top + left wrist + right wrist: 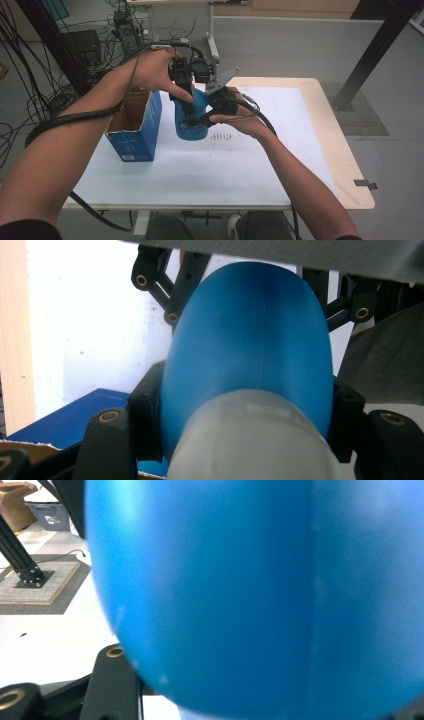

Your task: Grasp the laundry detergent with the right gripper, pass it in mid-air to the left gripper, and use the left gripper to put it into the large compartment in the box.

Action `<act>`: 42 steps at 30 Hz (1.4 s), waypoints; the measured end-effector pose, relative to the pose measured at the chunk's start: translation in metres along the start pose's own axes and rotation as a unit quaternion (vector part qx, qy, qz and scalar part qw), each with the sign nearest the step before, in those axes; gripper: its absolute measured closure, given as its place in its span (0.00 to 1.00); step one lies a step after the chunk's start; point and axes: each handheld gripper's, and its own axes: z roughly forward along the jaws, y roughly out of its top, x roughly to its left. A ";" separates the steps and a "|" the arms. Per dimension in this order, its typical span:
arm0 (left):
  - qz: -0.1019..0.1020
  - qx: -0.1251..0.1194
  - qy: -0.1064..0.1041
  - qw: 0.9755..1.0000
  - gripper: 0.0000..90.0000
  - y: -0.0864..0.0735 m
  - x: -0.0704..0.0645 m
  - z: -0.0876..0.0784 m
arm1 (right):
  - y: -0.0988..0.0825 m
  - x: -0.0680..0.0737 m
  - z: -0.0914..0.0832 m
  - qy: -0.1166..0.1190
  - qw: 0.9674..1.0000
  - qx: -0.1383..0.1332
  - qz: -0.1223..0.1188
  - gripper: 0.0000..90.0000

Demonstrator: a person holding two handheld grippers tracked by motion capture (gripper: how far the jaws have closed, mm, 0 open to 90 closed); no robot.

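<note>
A blue plastic bottle with a white cap sat clamped between the left tongs, whose black jaws pressed on its sides just above the cap. Beyond the bottle, the other tongs' black linkage arms flanked its far end on both sides. Lower left lay the blue top of a cardboard box, over the white-covered desk with its wooden edge at the far left.

1 blue bottle, 1 box, 2 grippers.
</note>
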 end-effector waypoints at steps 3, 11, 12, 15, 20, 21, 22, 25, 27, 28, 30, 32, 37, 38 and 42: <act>-0.001 0.001 0.001 1.000 0.41 -0.001 0.000 0.000 | 0.000 -0.001 0.001 -0.002 1.000 0.000 -0.003 0.45; -0.009 0.000 -0.001 1.000 0.41 -0.004 0.001 0.000 | -0.002 -0.002 0.002 0.000 1.000 0.001 0.007 0.37; -0.011 0.001 0.000 1.000 0.41 -0.004 0.002 0.000 | -0.002 -0.002 0.002 0.000 1.000 0.003 0.007 0.35; -0.014 0.002 0.002 1.000 0.41 -0.006 0.003 -0.002 | -0.003 -0.002 0.000 -0.014 1.000 0.017 0.003 0.25; -0.033 0.006 0.003 0.999 0.41 -0.010 0.005 -0.005 | -0.008 0.000 -0.008 -0.031 0.998 0.036 0.035 0.11; -0.036 0.007 0.003 0.999 0.41 -0.011 0.006 -0.006 | -0.010 0.000 -0.011 -0.040 0.997 0.043 0.042 0.07; -0.041 0.007 0.003 0.999 0.41 -0.012 0.006 -0.007 | -0.011 0.001 -0.013 -0.046 0.996 0.050 0.050 0.03; -0.055 0.009 0.004 0.998 0.41 -0.013 0.008 -0.009 | -0.016 0.003 -0.019 -0.066 0.994 0.076 0.051 0.00; -0.064 0.012 0.008 0.998 0.41 -0.015 0.009 -0.012 | -0.018 0.005 -0.027 -0.075 0.992 0.087 0.053 0.00; -0.069 0.012 0.009 0.997 0.41 -0.016 0.010 -0.013 | -0.019 0.006 -0.031 -0.081 0.991 0.091 0.054 0.00; -0.081 0.010 0.010 0.997 0.41 -0.018 0.011 -0.016 | -0.022 0.008 -0.038 -0.085 0.989 0.107 0.053 0.00; -0.096 0.009 0.010 0.995 0.41 -0.020 0.011 -0.020 | -0.025 0.009 -0.046 -0.094 0.987 0.118 0.057 0.00; -0.143 0.004 0.014 0.990 0.41 -0.030 0.016 -0.036 | -0.033 0.014 -0.070 -0.116 0.979 0.154 0.066 0.00; -0.152 0.005 0.017 0.988 0.41 -0.032 0.016 -0.040 | -0.034 0.014 -0.074 -0.119 0.978 0.160 0.068 0.00; -0.196 0.010 0.027 0.980 0.41 -0.043 0.021 -0.057 | -0.037 0.018 -0.093 -0.135 0.970 0.187 0.072 0.00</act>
